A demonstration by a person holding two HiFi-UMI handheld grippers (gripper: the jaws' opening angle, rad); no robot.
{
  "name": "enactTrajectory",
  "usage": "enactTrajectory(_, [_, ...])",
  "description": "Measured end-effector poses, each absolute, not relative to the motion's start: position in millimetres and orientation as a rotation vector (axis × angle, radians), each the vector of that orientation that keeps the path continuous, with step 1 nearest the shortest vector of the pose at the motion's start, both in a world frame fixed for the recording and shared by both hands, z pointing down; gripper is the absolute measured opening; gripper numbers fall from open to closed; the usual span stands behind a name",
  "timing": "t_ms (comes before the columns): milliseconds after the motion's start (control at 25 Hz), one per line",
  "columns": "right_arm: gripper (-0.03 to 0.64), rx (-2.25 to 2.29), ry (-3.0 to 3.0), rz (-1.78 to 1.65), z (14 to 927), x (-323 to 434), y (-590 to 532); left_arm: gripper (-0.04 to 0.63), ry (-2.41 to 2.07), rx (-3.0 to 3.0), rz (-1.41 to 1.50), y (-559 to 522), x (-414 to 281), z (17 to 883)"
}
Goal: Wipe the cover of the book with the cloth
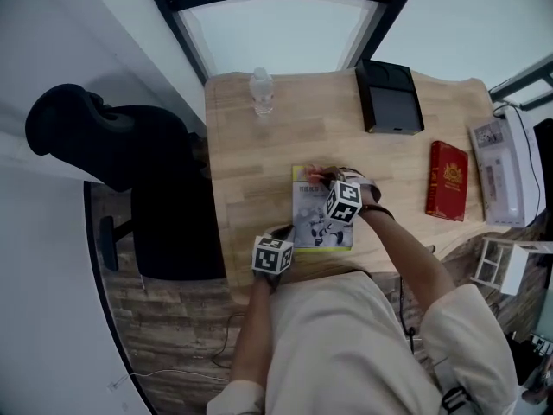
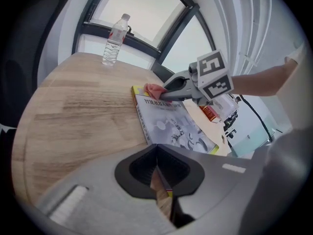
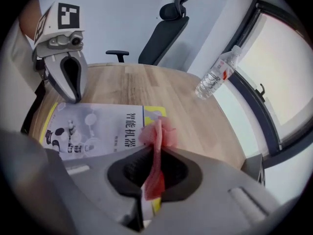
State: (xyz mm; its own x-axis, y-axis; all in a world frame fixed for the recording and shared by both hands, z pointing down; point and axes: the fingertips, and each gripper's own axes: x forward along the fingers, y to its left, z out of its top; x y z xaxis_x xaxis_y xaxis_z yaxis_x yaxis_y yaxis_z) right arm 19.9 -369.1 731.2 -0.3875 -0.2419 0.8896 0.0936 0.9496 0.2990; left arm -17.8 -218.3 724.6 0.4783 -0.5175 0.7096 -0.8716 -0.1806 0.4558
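**Inspection note: cloth at far corner of book, wipe under way**

**Grip state.** The right gripper has its fingers clamped on a pink cloth. Only a small bunch of it stands proud of the tips. It sits on the far corner of the book, at the yellow band beside the title. The left gripper has its fingers together on the book's near edge, and a thin sliver of that edge shows between them. The book lies flat on the desk, close to the person's side.

**Risks, as judged.**
- The cloth is held by a narrow fold, so drag across the cover could pull it out of the fingers.
- With so little cloth beyond the tips, a steep angle would put the hard fingertips on the cover and scuff it.
- The book is held at one edge only, so a firm sideways stroke could pivot it or lift the cover.
- The water bottle and the red book stand well apart and are unlikely to be struck.

**Writing.**
- The cover title reads 智能机器, and the cloth hides what follows.
- The red book carries a gold emblem, with its lettering too small to read.
- The bottle label is illegible.
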Motion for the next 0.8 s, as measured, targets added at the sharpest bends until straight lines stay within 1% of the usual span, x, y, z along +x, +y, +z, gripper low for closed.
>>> enactTrajectory(200, [0.035,0.181,-1.929,-0.316,729.7,4.0,-390.9,0.008,-1.167,1.851,0.527,-218.9,-18.9,724.8])
enactTrajectory(560, [0.034,0.16,-1.911,-0.365,730.8,-29.6,-389.3,0.009,-1.172,1.846,0.528,-218.3,-19.6,725.6])
enactTrajectory(800, [0.034,0.126,-1.939,-0.501,729.2,-45.6,-366.3,0.008,-1.177,1.849,0.532,-218.2,-18.9,724.6])
